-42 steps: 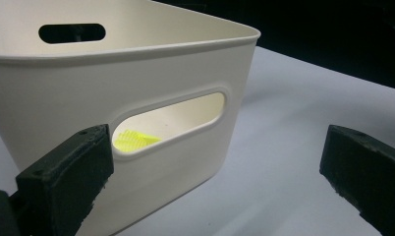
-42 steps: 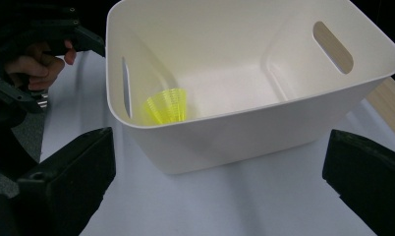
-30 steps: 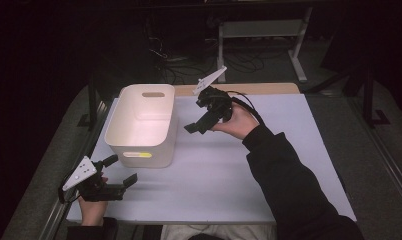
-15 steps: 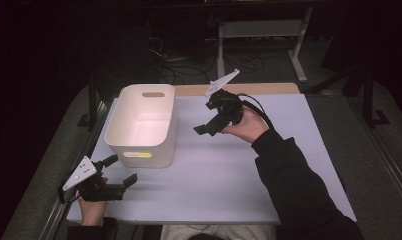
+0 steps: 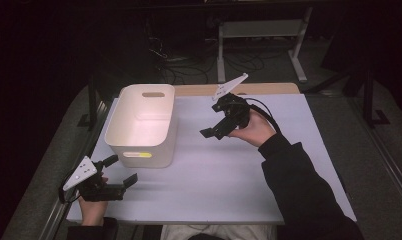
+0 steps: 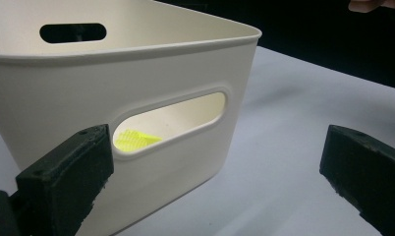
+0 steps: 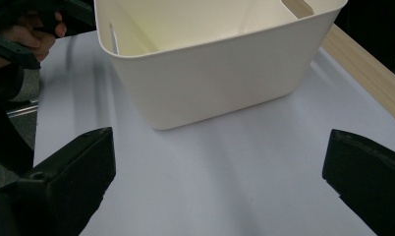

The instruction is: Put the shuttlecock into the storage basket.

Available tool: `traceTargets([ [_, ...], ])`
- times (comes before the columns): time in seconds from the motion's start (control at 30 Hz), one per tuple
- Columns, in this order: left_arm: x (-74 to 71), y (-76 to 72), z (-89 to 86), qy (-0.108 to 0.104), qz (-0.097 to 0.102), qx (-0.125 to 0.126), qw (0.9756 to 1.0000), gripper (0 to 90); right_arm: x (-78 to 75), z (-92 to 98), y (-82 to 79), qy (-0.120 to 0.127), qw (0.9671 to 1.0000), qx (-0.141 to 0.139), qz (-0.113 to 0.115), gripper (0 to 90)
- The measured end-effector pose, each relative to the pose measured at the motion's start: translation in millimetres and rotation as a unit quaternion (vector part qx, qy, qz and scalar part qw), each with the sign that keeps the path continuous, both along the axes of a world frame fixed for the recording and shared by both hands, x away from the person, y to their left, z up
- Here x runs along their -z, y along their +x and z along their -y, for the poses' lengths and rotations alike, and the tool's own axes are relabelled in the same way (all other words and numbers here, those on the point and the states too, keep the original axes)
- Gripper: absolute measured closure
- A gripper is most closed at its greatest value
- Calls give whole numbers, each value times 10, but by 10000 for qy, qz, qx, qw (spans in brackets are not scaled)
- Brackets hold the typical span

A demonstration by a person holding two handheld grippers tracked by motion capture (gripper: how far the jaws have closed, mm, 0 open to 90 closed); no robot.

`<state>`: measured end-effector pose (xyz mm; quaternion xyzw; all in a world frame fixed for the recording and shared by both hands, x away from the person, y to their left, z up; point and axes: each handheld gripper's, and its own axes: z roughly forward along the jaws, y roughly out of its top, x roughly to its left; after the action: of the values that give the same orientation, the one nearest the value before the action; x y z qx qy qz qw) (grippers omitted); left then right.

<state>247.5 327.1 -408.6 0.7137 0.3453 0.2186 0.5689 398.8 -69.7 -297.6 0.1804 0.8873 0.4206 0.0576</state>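
Bin [image 5: 139,131], unlabelled; yellow piece [image 6: 134,139] inside

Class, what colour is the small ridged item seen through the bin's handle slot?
Bright yellow-green item, inside the white bin; clearest in the left gripper view.

Right black two-jaw gripper [image 5: 217,119]: blocky matte jaws, pale three-cornered plate on top, black cable looped behind hand. Left black two-jaw gripper [image 5: 119,171]: same build, pale triangular plate, small round screw holes in jaw face. Person wore black long sleeve [image 5: 299,185] on right arm; dark cuff at left wrist.
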Motion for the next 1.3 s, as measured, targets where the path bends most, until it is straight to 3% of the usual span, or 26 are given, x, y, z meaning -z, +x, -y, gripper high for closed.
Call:
traceTargets([
  [1.3,2,2,4,19,-14,0,10000,0,359,587,-203,265,9988,404,-126,0],
])
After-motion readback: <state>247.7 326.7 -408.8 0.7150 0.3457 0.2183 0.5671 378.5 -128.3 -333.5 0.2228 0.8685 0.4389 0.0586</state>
